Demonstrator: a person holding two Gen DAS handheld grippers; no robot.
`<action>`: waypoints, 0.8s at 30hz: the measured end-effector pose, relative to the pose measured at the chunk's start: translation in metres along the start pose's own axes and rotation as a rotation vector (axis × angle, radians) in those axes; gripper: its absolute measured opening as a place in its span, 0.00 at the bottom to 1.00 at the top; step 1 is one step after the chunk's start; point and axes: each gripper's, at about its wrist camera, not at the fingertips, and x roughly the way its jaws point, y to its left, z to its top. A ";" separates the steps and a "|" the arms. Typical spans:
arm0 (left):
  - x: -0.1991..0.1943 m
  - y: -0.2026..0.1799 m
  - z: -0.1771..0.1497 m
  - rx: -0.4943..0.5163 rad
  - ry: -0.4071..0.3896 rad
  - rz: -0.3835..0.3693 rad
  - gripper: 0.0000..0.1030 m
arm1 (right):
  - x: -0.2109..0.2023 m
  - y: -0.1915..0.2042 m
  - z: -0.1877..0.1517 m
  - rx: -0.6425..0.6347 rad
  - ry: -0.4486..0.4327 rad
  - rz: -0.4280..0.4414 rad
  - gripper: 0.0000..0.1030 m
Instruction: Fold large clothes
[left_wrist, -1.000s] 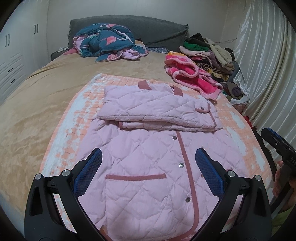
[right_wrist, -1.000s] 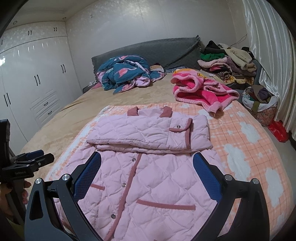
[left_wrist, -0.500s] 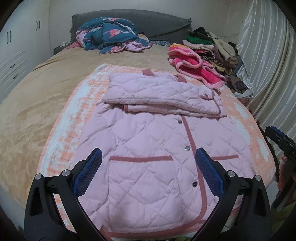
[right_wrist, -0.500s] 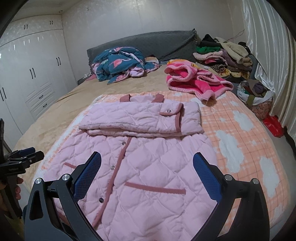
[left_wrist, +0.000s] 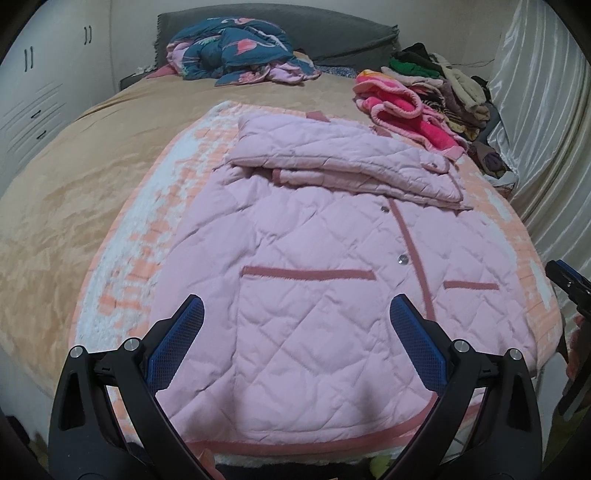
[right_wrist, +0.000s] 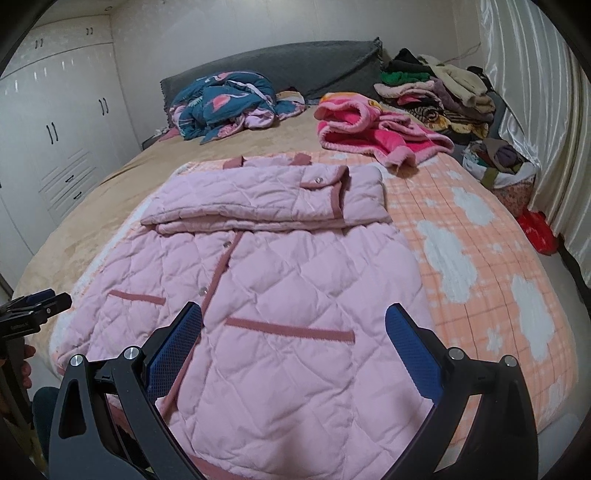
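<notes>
A pink quilted jacket (left_wrist: 314, 280) lies flat on an orange-and-white blanket (left_wrist: 140, 251) on the bed, front up, with both sleeves folded across its upper part (left_wrist: 343, 162). It also shows in the right wrist view (right_wrist: 280, 295). My left gripper (left_wrist: 295, 314) is open and empty, above the jacket's lower left part near the hem. My right gripper (right_wrist: 293, 321) is open and empty, above the jacket's lower right part. Each gripper shows at the edge of the other's view: the right one (left_wrist: 569, 277), the left one (right_wrist: 37, 302).
A bright pink fleece garment (right_wrist: 373, 129) lies beyond the jacket. A blue patterned quilt (right_wrist: 225, 99) is bunched at the grey headboard. A pile of clothes (right_wrist: 432, 92) stands at the far right. A curtain (right_wrist: 535, 110) hangs right; white wardrobes (right_wrist: 55, 147) stand left.
Both grippers have drawn back toward the foot of the bed, so the jacket's hem and pockets now show in front of them. The jacket has not moved.
</notes>
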 end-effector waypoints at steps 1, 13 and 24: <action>0.001 0.001 -0.002 0.002 0.001 0.005 0.92 | 0.000 -0.002 -0.002 0.002 0.003 -0.003 0.96; 0.011 0.037 -0.026 -0.029 0.043 0.076 0.92 | 0.005 -0.038 -0.038 0.056 0.076 -0.083 0.96; 0.033 0.080 -0.074 -0.090 0.133 0.107 0.92 | 0.011 -0.067 -0.072 0.085 0.164 -0.139 0.96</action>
